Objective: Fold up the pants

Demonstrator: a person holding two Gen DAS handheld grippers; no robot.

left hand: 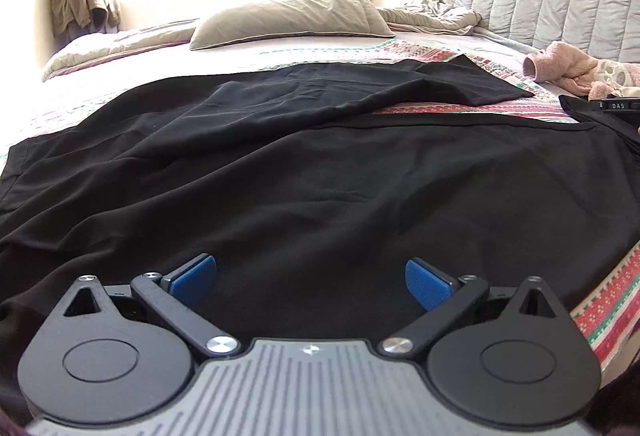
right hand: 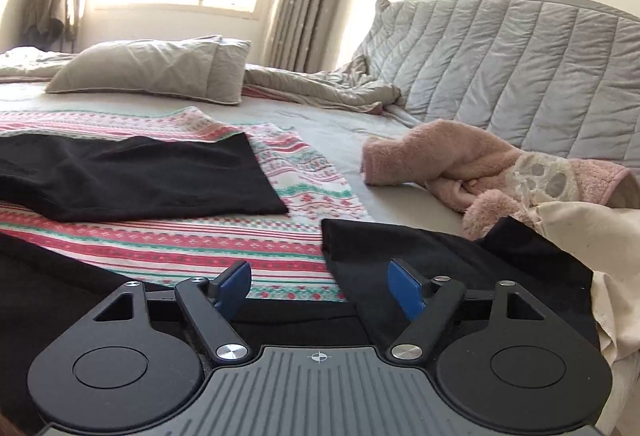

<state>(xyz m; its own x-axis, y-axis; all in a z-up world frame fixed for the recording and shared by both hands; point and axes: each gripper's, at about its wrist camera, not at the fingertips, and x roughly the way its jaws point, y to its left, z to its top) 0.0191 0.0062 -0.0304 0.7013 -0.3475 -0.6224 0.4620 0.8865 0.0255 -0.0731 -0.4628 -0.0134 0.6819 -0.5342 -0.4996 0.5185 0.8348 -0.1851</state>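
One pink fleece garment [right hand: 472, 168] beside black pants [left hand: 280, 164], cream cloth [right hand: 592, 236] alongside.

A grey pillow [right hand: 148, 66] lies by the window, a pink fleece garment [right hand: 460, 168] (crumpled) near the quilted headboard [right hand: 520, 76].

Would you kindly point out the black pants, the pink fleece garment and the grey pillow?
black pants [left hand: 304, 172]: left wrist view, middle of the spread fabric.
pink fleece garment [right hand: 440, 160]: right wrist view, its fuzzy sleeve.
grey pillow [right hand: 148, 66]: right wrist view, centre of its face.
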